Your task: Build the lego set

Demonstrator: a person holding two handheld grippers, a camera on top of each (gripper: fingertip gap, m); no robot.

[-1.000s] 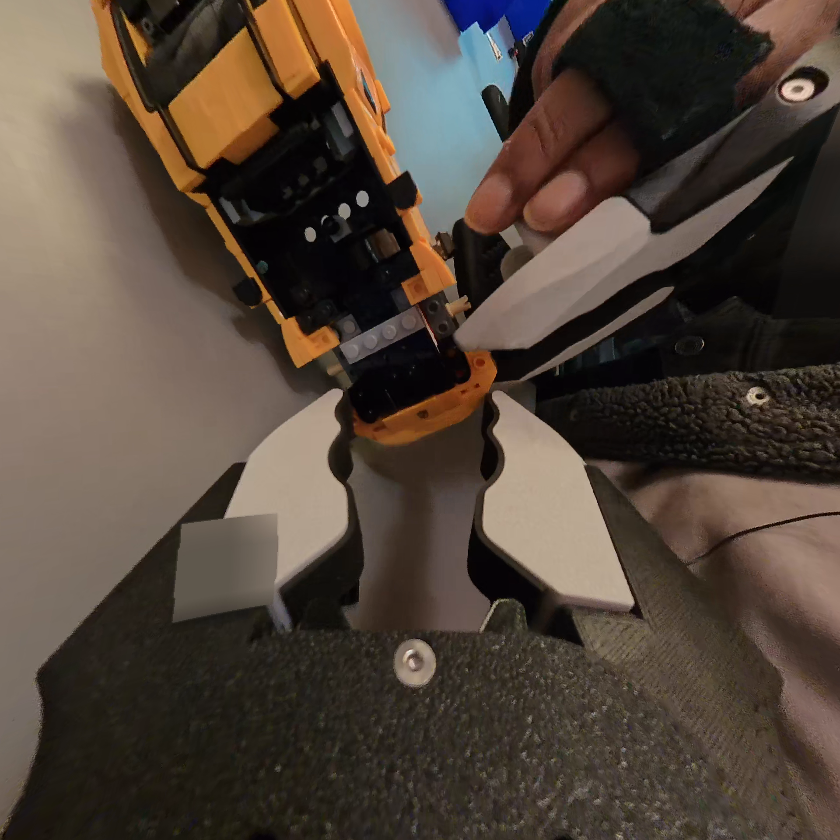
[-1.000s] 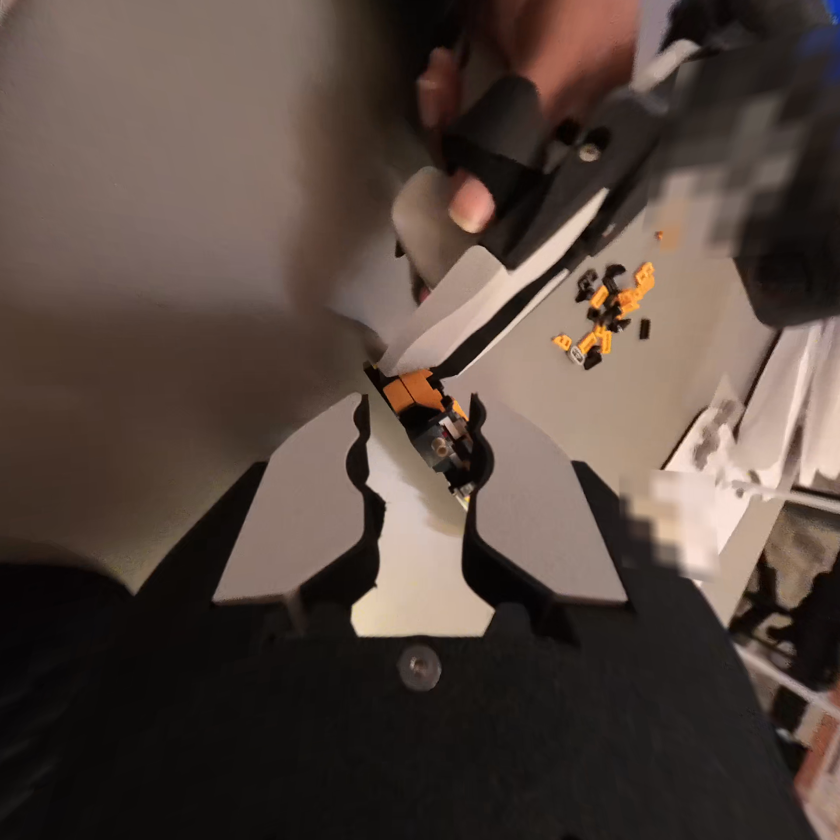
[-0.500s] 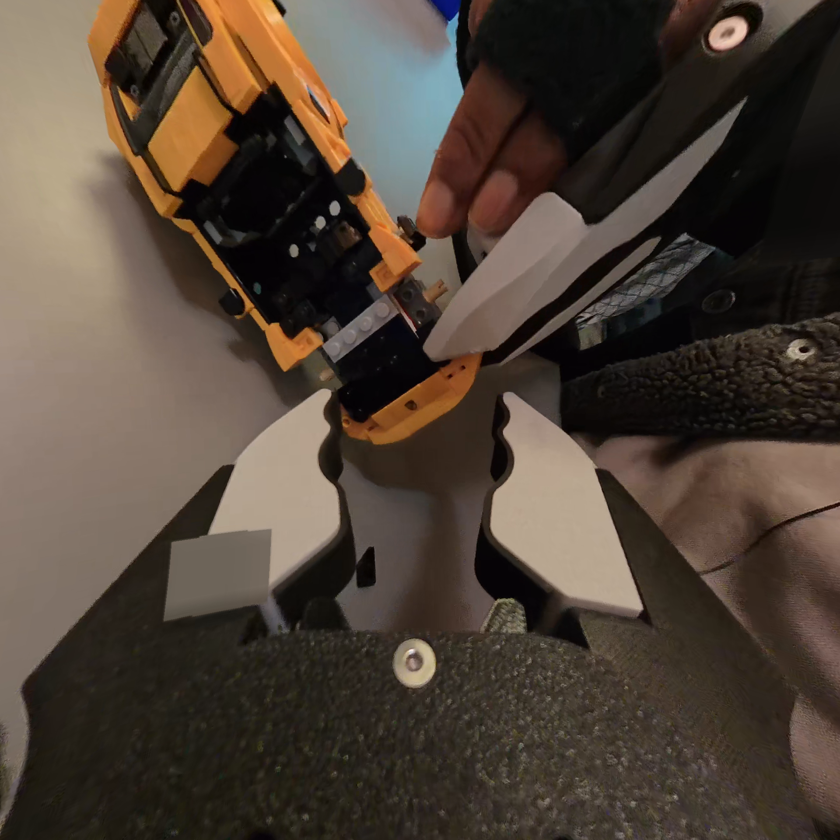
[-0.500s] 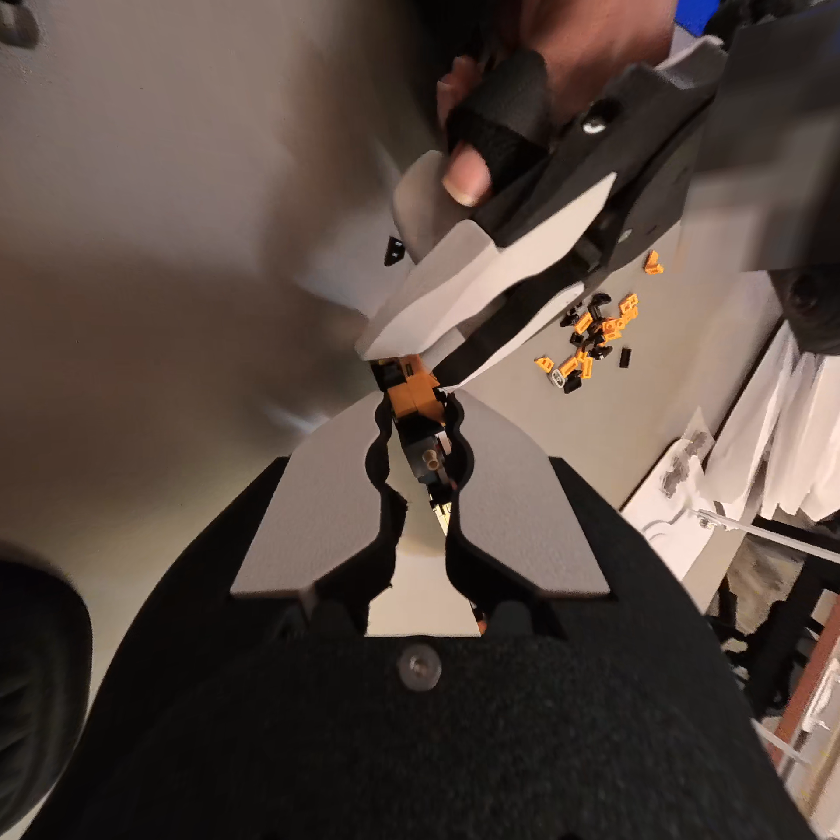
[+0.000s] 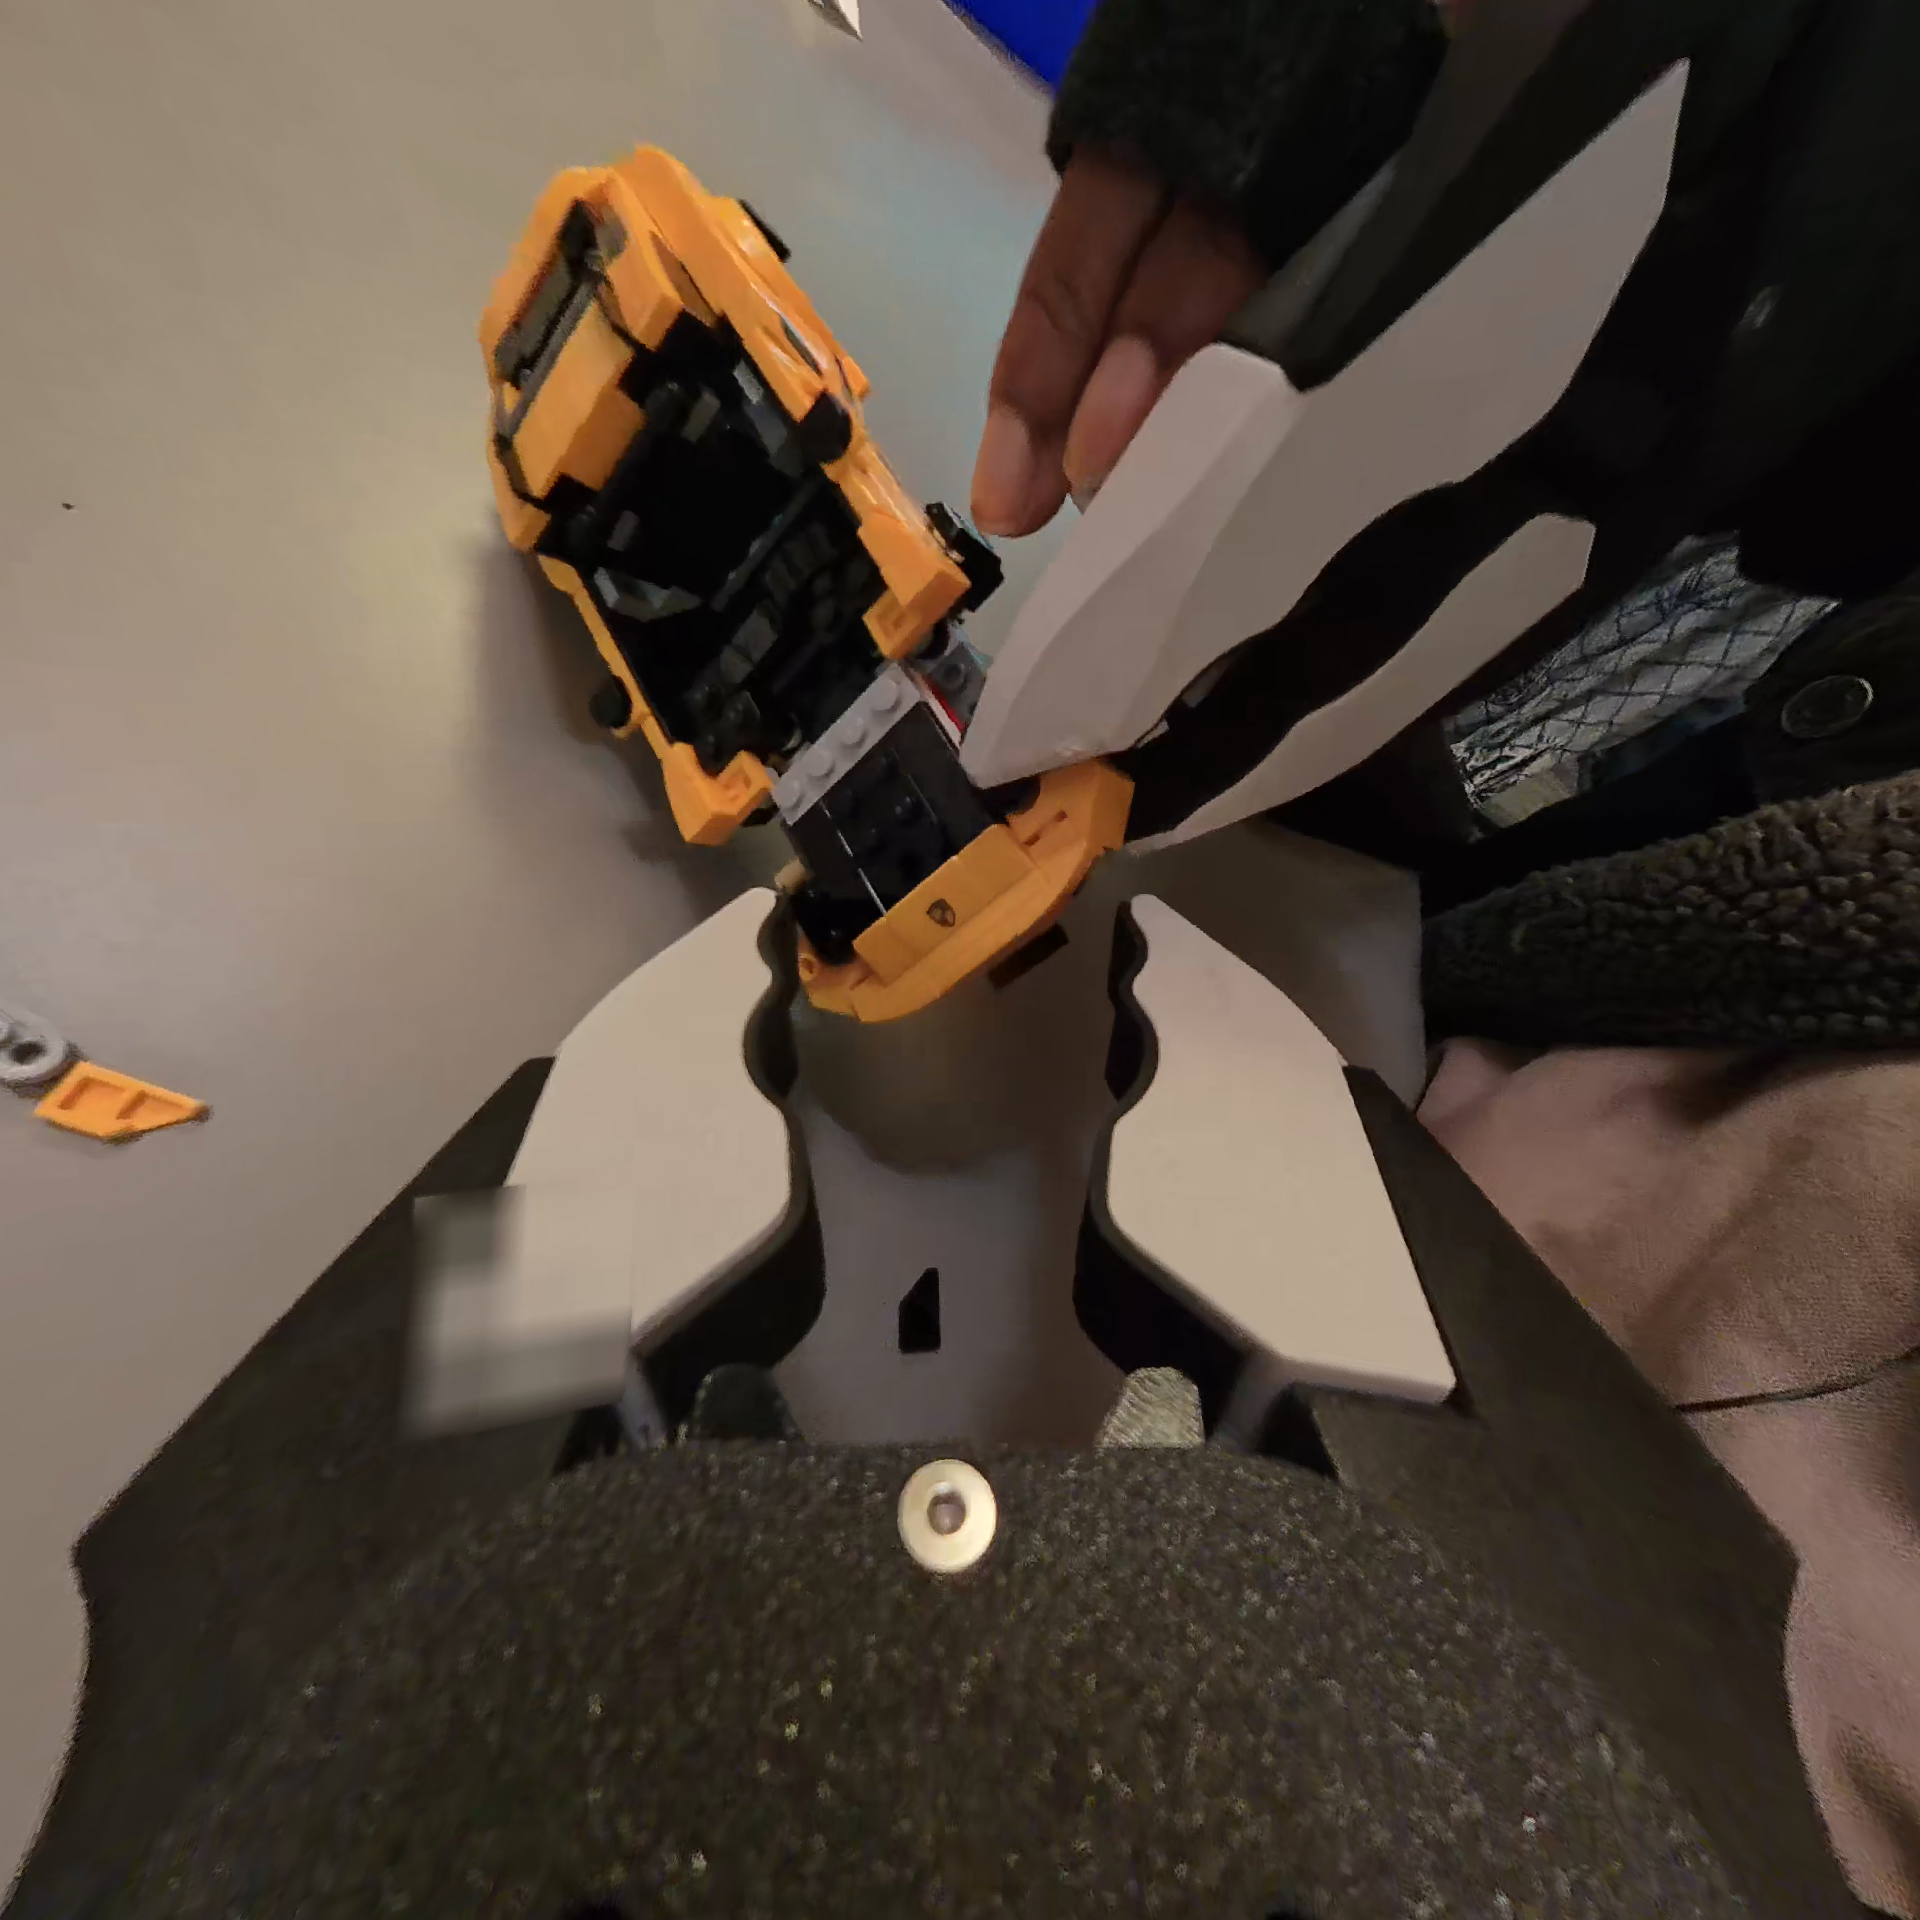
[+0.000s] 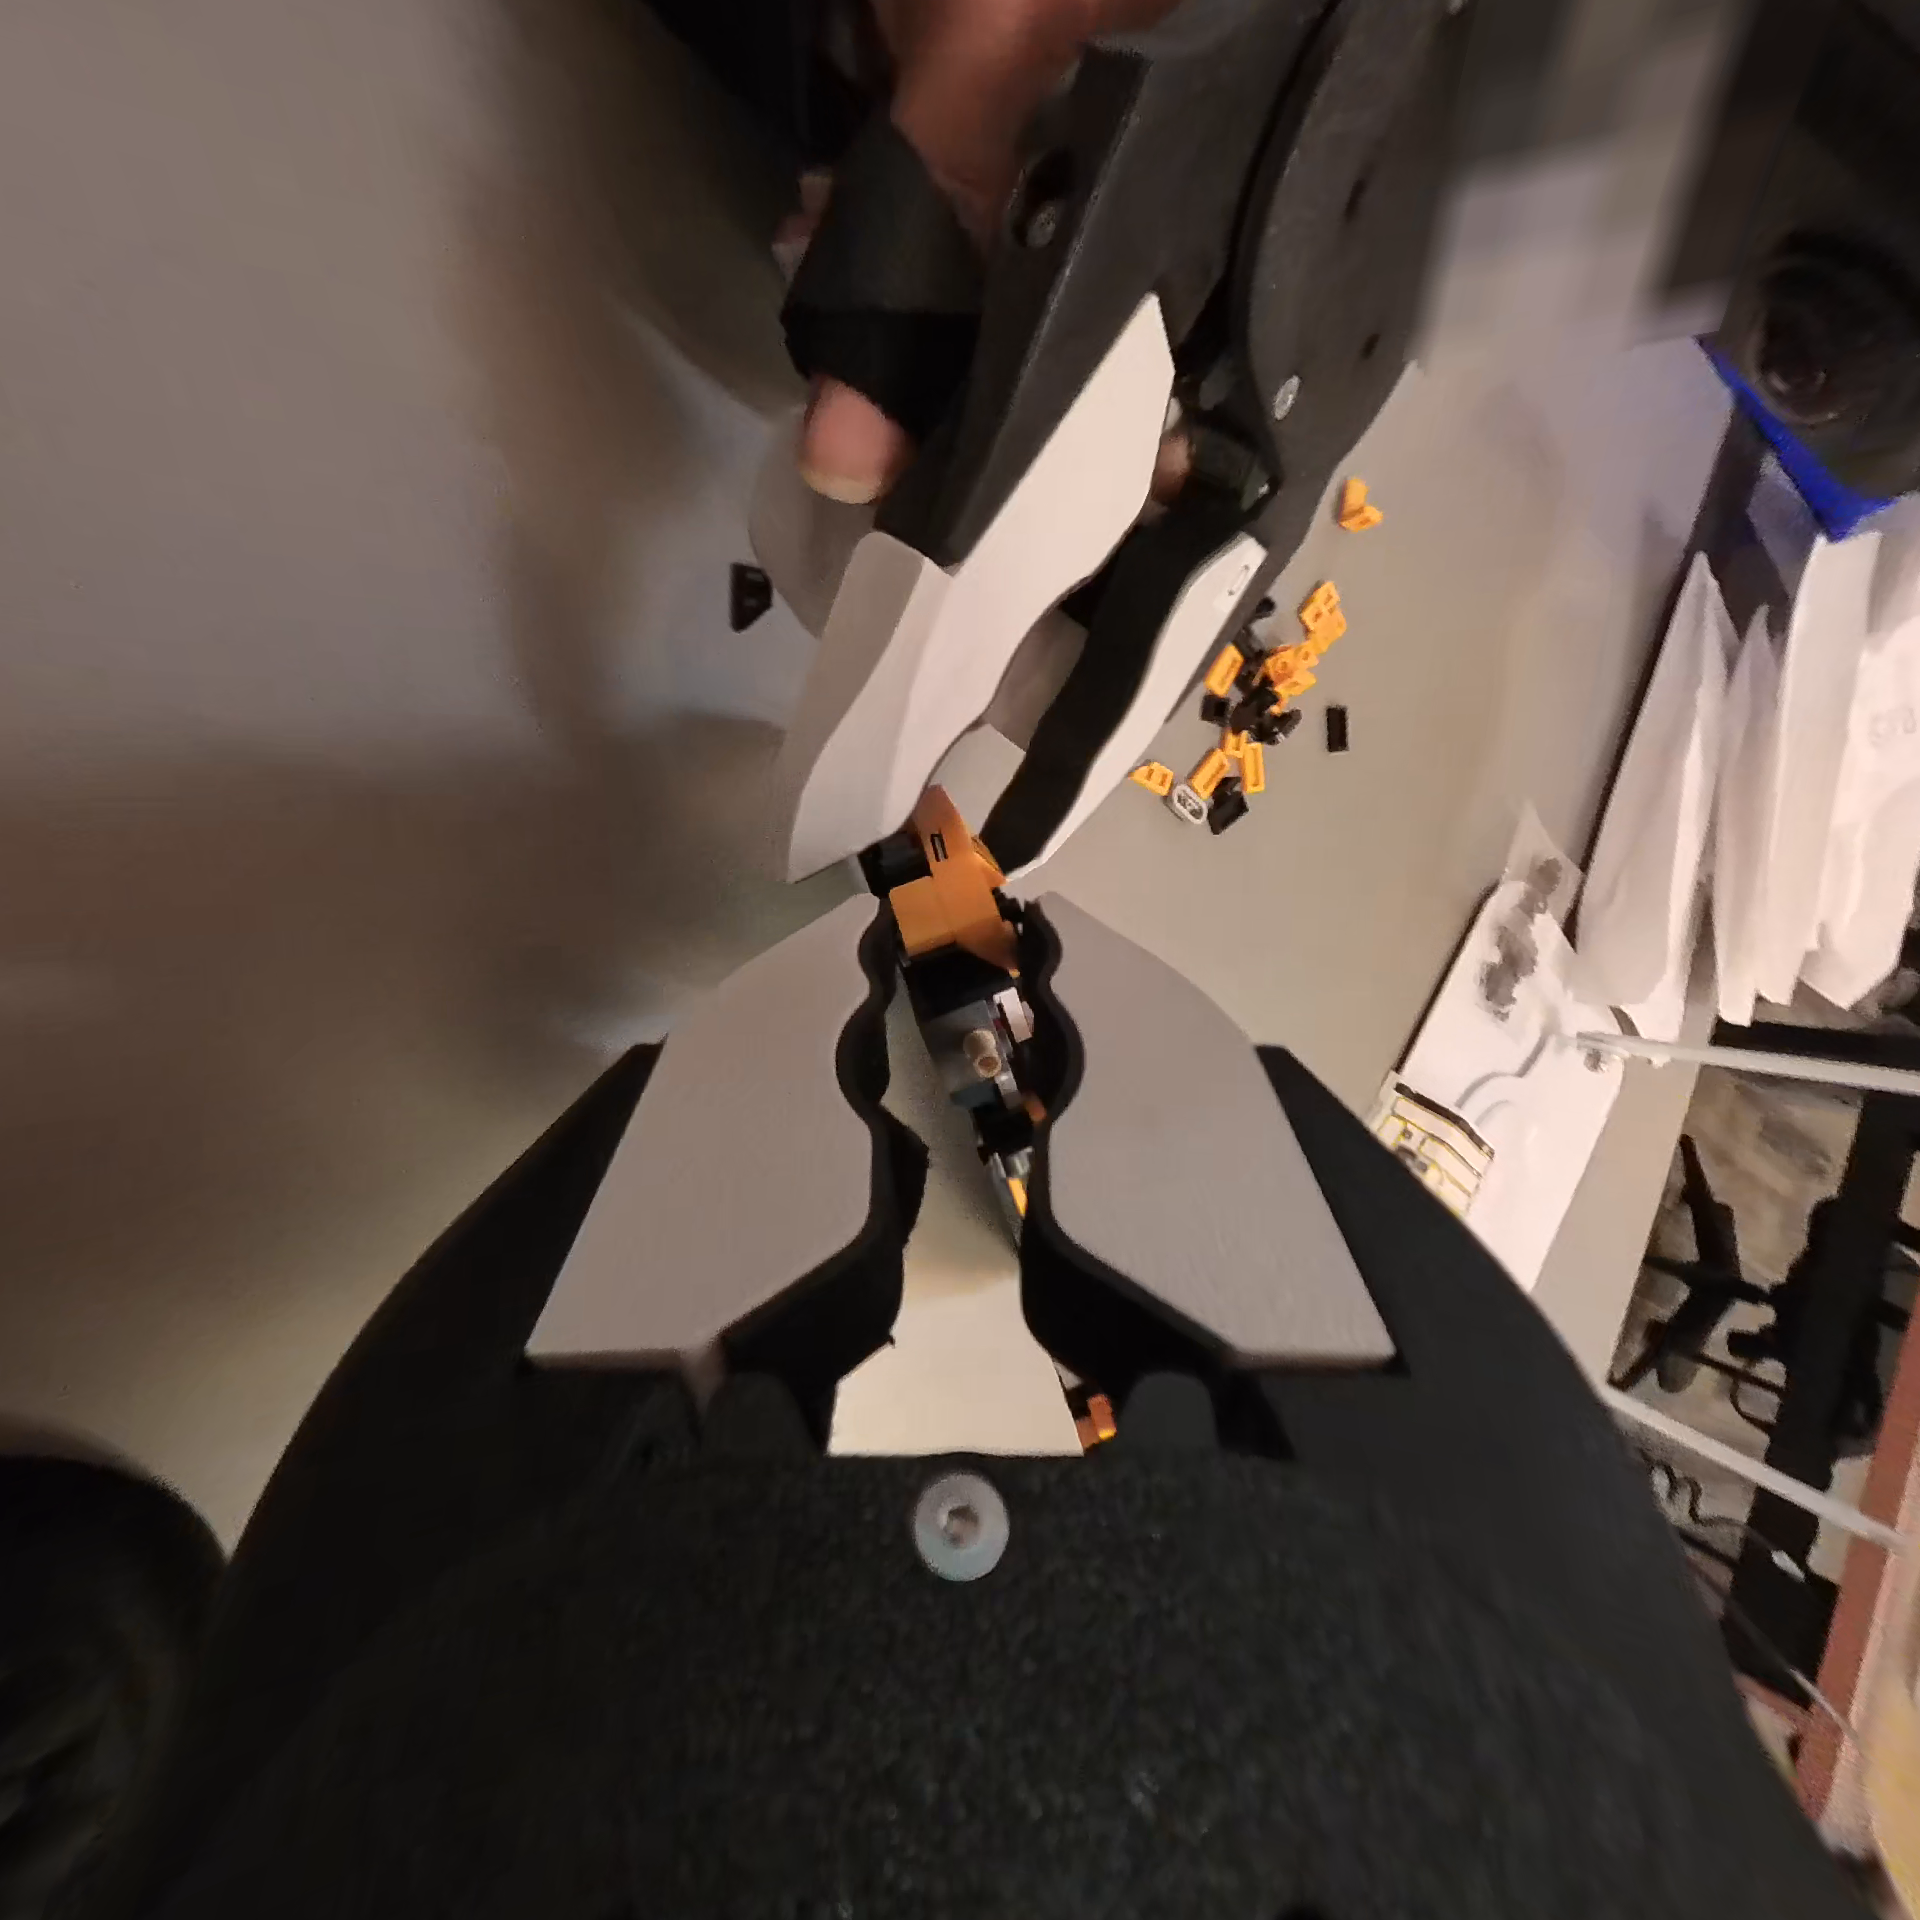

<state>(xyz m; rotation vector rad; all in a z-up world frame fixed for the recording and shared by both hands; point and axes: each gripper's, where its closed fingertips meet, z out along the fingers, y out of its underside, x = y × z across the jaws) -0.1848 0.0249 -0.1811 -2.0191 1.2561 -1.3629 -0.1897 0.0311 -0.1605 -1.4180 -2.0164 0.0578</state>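
**Now both grippers meet at the nose of the orange car**

Now the orange lego car (image 5: 717, 540) lies on the grey worktop (image 5: 260, 623), half built, its black inside showing; its rounded orange nose (image 5: 966, 925) points toward the worktop edge where the person sits. The left gripper (image 5: 951, 925) stands with its fingers spread wide apart; the nose of the car is between the fingertips, the left fingertip seems just to touch it, the right one is clear of it, so this gripper grasps nothing. The right gripper (image 6: 951, 935) comes from the side; its fingers are drawn close around the front part of the car, and the orange and black bricks fill the gap between them, so it clamps the car there. In the left wrist view the tip of this gripper (image 5: 1049, 769) rests on the black plate just behind the nose. A hand (image 5: 1081, 343) with a black fingerless glove holds it.

A loose orange piece (image 5: 114, 1107) lies near the left edge of the worktop, beside a small grey part (image 5: 31, 1049); a small black piece (image 5: 920, 1311) lies between the left gripper's fingers. Farther off, a heap of orange and black bricks (image 6: 1257, 717) lies near white paper sheets (image 6: 1507, 1039) at the worktop edge.
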